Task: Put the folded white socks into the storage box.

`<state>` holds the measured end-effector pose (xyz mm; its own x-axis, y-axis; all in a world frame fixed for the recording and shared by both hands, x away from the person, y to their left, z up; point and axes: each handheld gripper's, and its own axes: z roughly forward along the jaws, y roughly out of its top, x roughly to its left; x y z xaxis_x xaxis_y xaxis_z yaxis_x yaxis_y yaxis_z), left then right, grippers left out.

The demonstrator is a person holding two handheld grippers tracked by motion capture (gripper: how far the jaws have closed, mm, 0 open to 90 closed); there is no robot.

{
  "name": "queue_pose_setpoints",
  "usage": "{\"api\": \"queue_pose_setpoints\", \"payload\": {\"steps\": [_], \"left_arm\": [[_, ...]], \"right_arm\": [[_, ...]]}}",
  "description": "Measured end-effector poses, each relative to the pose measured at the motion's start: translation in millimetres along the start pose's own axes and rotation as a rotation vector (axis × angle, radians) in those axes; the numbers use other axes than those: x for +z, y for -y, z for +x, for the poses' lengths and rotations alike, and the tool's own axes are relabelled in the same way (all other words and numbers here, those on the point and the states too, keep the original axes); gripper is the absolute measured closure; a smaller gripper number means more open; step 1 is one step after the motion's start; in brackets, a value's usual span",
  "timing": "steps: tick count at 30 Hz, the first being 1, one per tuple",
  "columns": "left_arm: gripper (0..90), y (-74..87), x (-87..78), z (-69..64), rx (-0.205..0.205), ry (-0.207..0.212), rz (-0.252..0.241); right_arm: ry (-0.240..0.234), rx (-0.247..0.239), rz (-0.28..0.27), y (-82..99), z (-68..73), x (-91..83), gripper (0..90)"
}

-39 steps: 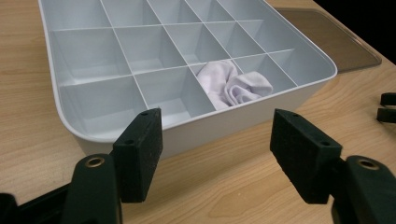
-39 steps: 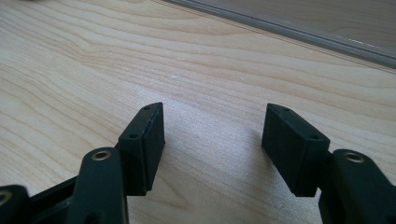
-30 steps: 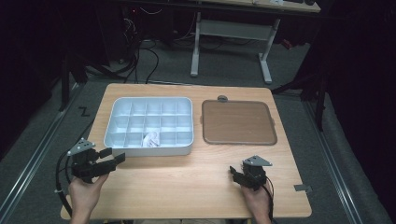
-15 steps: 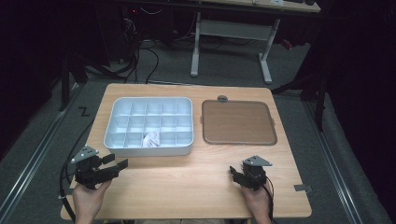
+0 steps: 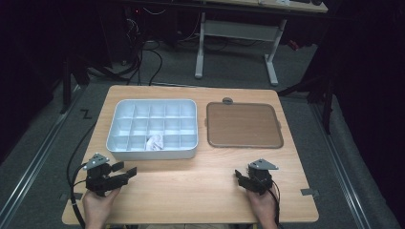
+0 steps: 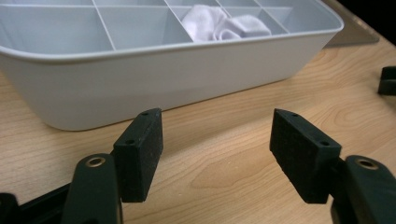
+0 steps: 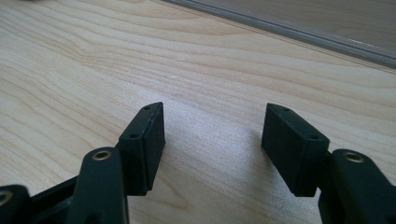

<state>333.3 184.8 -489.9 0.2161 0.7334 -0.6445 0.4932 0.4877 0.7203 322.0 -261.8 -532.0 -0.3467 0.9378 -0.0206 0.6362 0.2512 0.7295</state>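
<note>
Left gripper (image 5: 125,172): low at the near left of the pale wooden table (image 5: 200,186), jaws wide apart, nothing between them, aimed at the grey plastic compartment tray (image 5: 152,150).
Right gripper (image 5: 241,178): near right, jaws spread, empty.
White crumpled cloth (image 5: 154,142): lay in a near-row compartment.
Open room: bare wood between tray wall and both grippers; brown flat lid (image 5: 243,125) just beside the tray.

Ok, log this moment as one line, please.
left gripper: open, empty, near tray | right gripper: open, empty, on table | sock: in tray's front row | lid: right of tray
</note>
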Motion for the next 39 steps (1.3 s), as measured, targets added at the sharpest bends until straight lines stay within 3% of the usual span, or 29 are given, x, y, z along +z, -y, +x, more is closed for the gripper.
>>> {"api": "queue_pose_setpoints", "payload": {"steps": [3, 6, 15, 19, 29, 39], "left_arm": [[35.3, 9.1, 5.9, 0.1, 0.036, -0.015, 0.012], [35.3, 14.8, 11.0, 2.5, 0.033, -0.016, 0.016], [35.2, 30.6, 27.5, 7.2, 0.076, -0.041, 0.040], [33.9, 40.2, 33.7, 6.4, 0.149, -0.047, 0.064], [32.3, 48.3, 45.8, 7.8, 0.198, -0.051, 0.075], [26.3, 57.9, 50.7, 6.4, 0.293, -0.041, 0.077]], "right_arm": [[0.000, 0.000, 0.000, 0.0, 0.0, 0.0, 40.0], [0.000, 0.000, 0.000, 0.0, 0.0, 0.0, 40.0], [0.000, 0.001, 0.000, 0.0, 0.0, 0.0, 39.9], [0.000, 0.001, 0.000, 0.0, 0.0, 0.0, 40.0], [0.002, 0.002, 0.000, 0.0, 0.0, 0.0, 40.0], [0.002, 0.002, 0.000, -0.1, 0.0, 0.1, 40.0]]}}
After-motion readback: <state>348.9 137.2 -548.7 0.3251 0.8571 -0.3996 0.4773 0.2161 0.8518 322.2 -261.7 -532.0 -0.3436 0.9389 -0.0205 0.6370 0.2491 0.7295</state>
